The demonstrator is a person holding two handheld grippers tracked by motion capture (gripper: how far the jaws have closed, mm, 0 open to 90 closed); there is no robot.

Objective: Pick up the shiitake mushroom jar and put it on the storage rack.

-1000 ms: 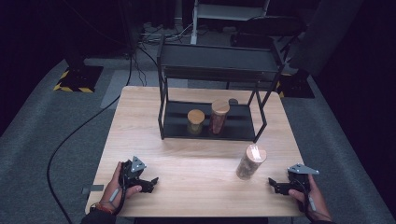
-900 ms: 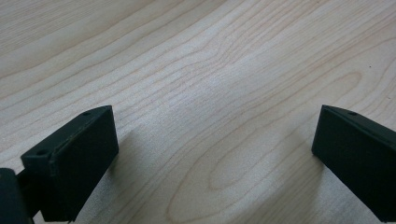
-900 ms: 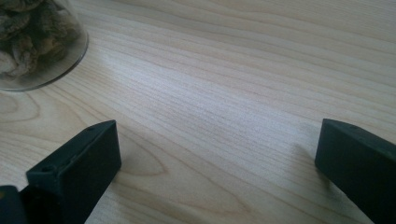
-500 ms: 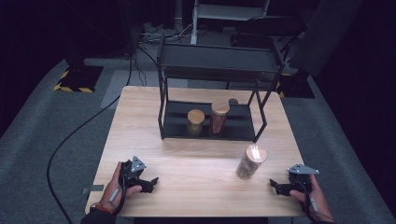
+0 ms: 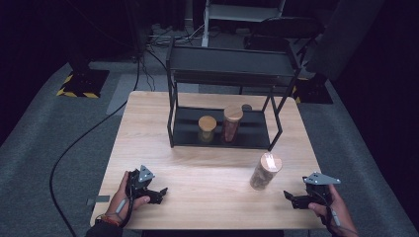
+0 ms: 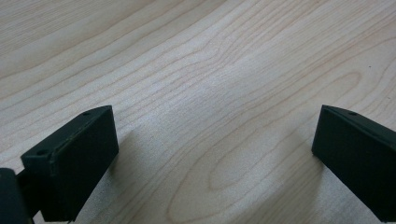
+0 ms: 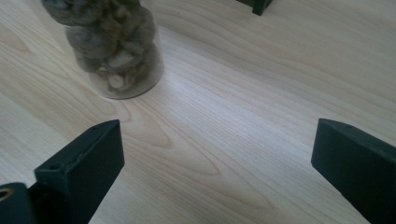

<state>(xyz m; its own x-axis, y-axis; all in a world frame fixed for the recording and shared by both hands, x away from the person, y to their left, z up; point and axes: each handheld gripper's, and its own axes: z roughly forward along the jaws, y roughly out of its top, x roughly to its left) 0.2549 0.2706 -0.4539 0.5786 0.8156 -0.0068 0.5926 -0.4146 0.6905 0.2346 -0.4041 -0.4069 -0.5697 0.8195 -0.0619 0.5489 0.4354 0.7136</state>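
A clear jar with a wooden lid (image 5: 265, 171), filled with brownish lumps, stands on the wooden table (image 5: 207, 197) toward the front right. My right gripper (image 5: 291, 199) is just right of it, jaws wide apart with nothing between them; they have just been closing slightly. In the right gripper view the jar (image 7: 114, 51) stands ahead and to the left of my right gripper (image 7: 217, 158), apart from it. My left gripper (image 5: 159, 194) rests at the front left, open, and the left gripper view has my left gripper (image 6: 215, 154) over bare wood.
A black two-level metal rack (image 5: 222, 136) stands at the table's far middle. On its lower shelf are a short jar (image 5: 207, 128) and a taller jar (image 5: 231, 123), both with wooden lids. A rack foot (image 7: 256, 4) shows beyond the right gripper.
My right hand and gripper have lifted slightly off the table. The left hand and the jars have not moved.
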